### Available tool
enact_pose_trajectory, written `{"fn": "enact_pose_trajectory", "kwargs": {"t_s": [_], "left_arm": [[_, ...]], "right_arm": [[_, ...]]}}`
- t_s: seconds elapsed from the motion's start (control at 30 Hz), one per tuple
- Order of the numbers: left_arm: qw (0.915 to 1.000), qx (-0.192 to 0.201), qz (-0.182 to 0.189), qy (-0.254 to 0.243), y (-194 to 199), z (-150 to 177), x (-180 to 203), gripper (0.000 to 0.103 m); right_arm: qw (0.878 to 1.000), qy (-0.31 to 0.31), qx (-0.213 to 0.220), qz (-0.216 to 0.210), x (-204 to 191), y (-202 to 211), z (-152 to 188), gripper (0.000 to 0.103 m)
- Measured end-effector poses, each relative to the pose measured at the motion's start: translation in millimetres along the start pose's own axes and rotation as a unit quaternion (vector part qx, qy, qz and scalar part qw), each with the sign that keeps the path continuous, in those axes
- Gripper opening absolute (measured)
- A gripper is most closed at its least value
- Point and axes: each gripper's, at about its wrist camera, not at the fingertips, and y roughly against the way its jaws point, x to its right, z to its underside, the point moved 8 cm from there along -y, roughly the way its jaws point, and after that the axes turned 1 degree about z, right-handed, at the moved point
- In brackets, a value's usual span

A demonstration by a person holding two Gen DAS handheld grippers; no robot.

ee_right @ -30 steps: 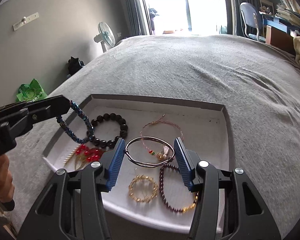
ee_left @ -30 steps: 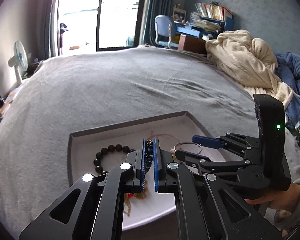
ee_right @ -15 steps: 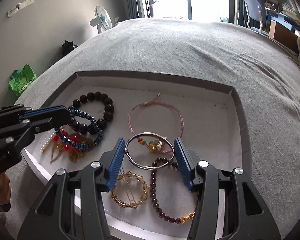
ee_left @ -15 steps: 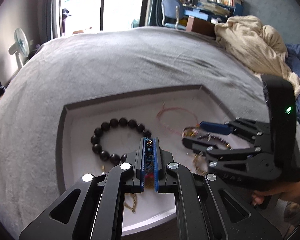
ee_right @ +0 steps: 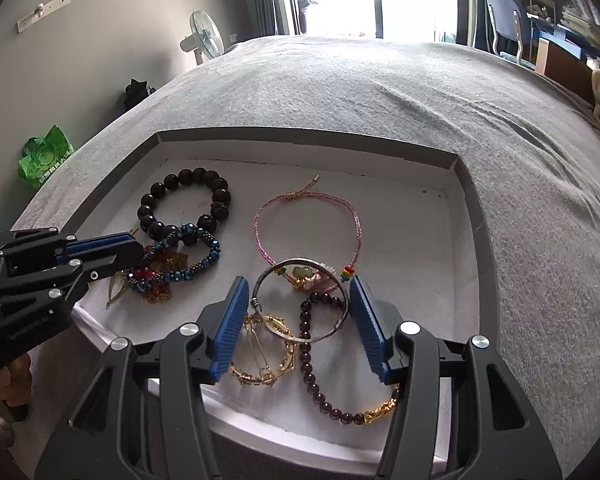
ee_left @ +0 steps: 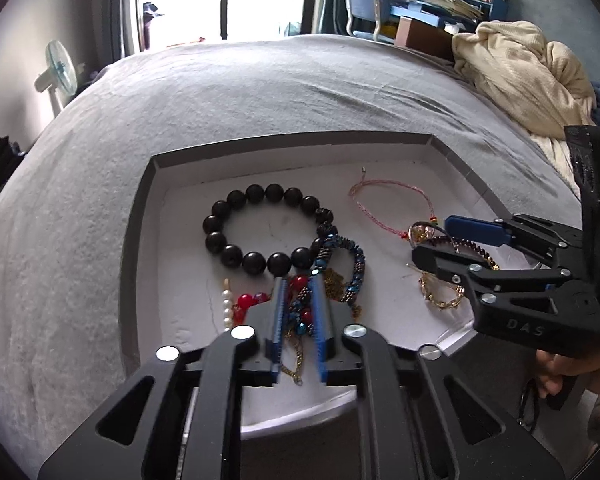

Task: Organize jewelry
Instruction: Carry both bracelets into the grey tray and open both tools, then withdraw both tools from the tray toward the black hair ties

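2 grippers are working over the shallow white tray [ee_right: 466, 216] on the bed: the left gripper [ee_left: 298, 312], jaws parting narrowly, is releasing the blue beaded bracelet [ee_right: 188, 258] just lowered inside; the right gripper [ee_right: 298, 328] is hovering wide around the silver bangle [ee_right: 300, 300].

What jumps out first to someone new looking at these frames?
The white tray on the grey bed, strewn with bracelets: a black bead bracelet far left and a pink cord bracelet mid-tray. The right hand-held gripper brackets a silver bangle, while the left hand-held gripper straddles a blue beaded bracelet.
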Motion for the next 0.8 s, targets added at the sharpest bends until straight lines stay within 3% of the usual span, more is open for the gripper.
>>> {"fn": "enact_pose_trajectory", "kwargs": {"t_s": [0.1,0.17,0.27,0.53,0.8], "left_arm": [[0.9999,0.010,-0.010,0.005,5.1,0.3,-2.9,0.034],[0.9998,0.015,-0.013,0.009,8.7,0.3,-5.4,0.055],[0.9992,0.035,-0.015,0.015,19.5,-1.4,-7.7,0.074],[0.9963,0.071,-0.039,0.029,48.0,1.0,-17.5,0.091],[0.9942,0.086,-0.050,0.039,67.9,20.6,-24.0,0.095]], "right_arm": [[1.000,0.003,0.012,-0.003,-1.3,7.3,1.8,0.062],[1.000,0.006,0.017,-0.003,-2.0,12.5,3.7,0.063],[1.000,0.008,0.029,0.000,-3.3,23.0,6.1,0.065],[0.998,-0.014,0.067,0.000,-2.9,54.5,14.7,0.083],[0.994,-0.024,0.106,0.008,-0.7,84.3,24.8,0.096]]}}
